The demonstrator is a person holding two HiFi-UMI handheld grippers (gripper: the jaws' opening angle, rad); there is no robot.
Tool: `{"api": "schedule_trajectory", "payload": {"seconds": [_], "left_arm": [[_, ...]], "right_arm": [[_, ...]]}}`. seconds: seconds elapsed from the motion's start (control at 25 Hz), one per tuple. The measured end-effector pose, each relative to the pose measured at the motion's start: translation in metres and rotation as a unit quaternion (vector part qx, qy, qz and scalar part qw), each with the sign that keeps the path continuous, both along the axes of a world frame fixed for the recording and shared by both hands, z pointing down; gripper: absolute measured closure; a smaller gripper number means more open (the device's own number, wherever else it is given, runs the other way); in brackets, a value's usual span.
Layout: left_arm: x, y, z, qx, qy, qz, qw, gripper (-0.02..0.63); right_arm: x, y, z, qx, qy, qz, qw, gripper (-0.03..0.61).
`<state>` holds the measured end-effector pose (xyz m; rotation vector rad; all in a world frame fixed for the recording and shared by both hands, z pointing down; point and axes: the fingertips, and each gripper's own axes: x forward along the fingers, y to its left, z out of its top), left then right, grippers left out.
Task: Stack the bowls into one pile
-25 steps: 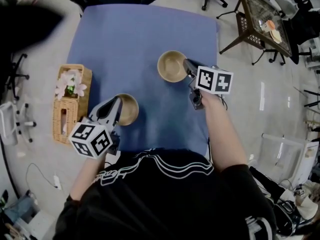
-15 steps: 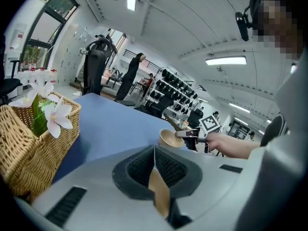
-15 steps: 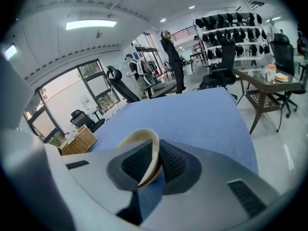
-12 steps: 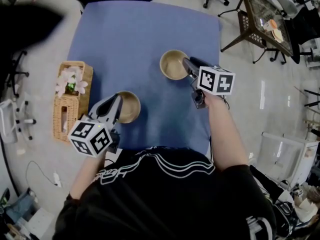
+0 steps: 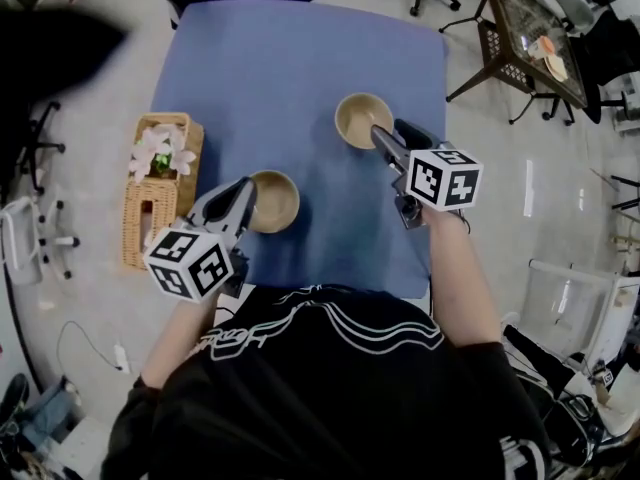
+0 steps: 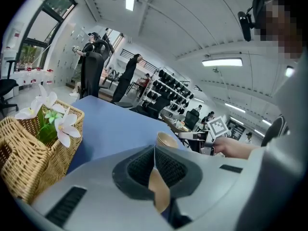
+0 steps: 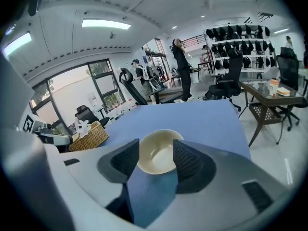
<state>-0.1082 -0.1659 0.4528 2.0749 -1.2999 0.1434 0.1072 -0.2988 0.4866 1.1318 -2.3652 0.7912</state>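
One pile unbuilt. Left tool (image 5: 246,192) pinches near bowl (image 5: 275,201) rim; right tool (image 5: 384,140) opening, far bowl (image 5: 360,118) between jaws, unpressed. Carry level, centre, lower.

No words, brand names or numbers can be read anywhere in these views. The only printed signs are black-and-white square code patterns on the faces of the left marker cube (image 5: 188,263) and the right marker cube (image 5: 445,176). They are blocks of black on white, not letters or digits. 1 such pattern also shows small in the left gripper view.
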Motion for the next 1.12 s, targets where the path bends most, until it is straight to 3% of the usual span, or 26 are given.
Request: {"api": "schedule_trajectory", "payload": {"seconds": [0.52, 1.12], "left_arm": [[-0.036, 0.034, -0.028, 0.005, 0.002, 0.028, 0.9996, 0.586], [-0.078, 0.059, -0.041, 0.029, 0.002, 0.035, 0.9990, 0.586]], "right_arm": [[-0.059, 0.085, -0.008, -0.034, -0.026, -0.023, 0.999, 0.357], [-0.129, 0.137, 0.025, -0.066, 0.002, -0.070, 0.995, 0.359]]}}
